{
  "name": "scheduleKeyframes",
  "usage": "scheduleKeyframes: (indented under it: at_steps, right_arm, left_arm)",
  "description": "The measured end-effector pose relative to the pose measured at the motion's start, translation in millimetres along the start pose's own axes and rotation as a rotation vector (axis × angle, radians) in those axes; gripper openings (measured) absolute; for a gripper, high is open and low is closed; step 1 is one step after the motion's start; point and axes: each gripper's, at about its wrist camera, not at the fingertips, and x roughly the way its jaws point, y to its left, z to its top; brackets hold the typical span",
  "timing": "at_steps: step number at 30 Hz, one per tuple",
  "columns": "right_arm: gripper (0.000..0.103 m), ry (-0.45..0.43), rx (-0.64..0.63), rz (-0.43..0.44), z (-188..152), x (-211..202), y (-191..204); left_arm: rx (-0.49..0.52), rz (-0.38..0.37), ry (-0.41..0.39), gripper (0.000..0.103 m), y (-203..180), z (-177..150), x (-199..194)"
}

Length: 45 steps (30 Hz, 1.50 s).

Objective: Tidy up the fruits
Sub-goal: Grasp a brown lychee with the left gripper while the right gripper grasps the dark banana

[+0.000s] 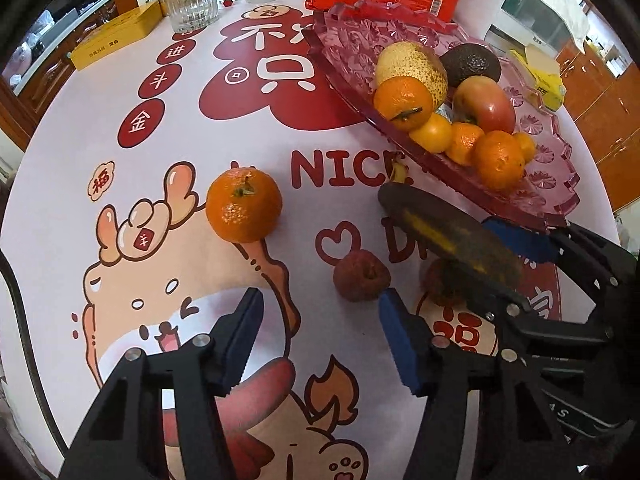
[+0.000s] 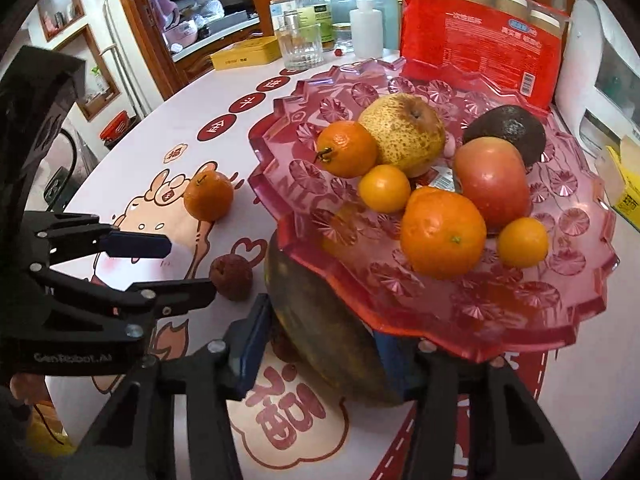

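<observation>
Two tongs | right tongs (image 2: pixel 320 344) grip banana (image 2: pixel 332 328) | left tongs (image 1: pixel 320 316) apart, empty | lychee (image 1: pixel 362 276) just ahead

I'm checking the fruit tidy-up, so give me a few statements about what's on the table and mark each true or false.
1. The right gripper is closed on the blackened banana. True.
2. The left gripper holds the loose orange. False: its jaws are empty and the orange lies apart on the tablecloth.
3. The avocado lies in the pink tray. True.
4. The wrinkled red fruit is in the tray. False: it lies on the tablecloth.
</observation>
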Motion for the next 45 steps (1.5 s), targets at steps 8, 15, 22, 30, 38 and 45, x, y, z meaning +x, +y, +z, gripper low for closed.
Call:
scheduleKeyframes:
  at_steps: [8,15,22,30,38,45]
  right_arm:
    - [0.037,0.021,0.012,0.021,-16.2,-19.7,-4.6]
    - [0.037,0.046,0.055,0.025,-35.9,-35.2,-13.2]
    - [0.036,0.059,0.088,0.032,-49.1,-48.2,-14.8]
    - [0.036,0.054,0.119,0.028,-57.1,-57.8,-14.9]
    - [0.036,0.049,0.187,0.065,-60.3,-64.9,-20.1]
    - [0.035,0.018,0.214,0.117,-58.4,-81.6,-16.7]
  left_arm:
    - [-0.012,-0.051,0.011,0.058,-0.7,7.5,11.4]
    - [0.025,-0.09,0.017,0.042,-15.3,9.7,19.5]
    - [0.065,-0.069,0.005,0.036,-29.3,13.0,25.8]
    - [0.096,-0.076,0.005,0.029,-42.8,13.5,28.1]
    - [0.13,-0.097,0.021,0.028,-56.8,-4.1,15.8]
    - [0.132,-0.117,-0.029,0.028,-57.7,-8.3,-21.8]
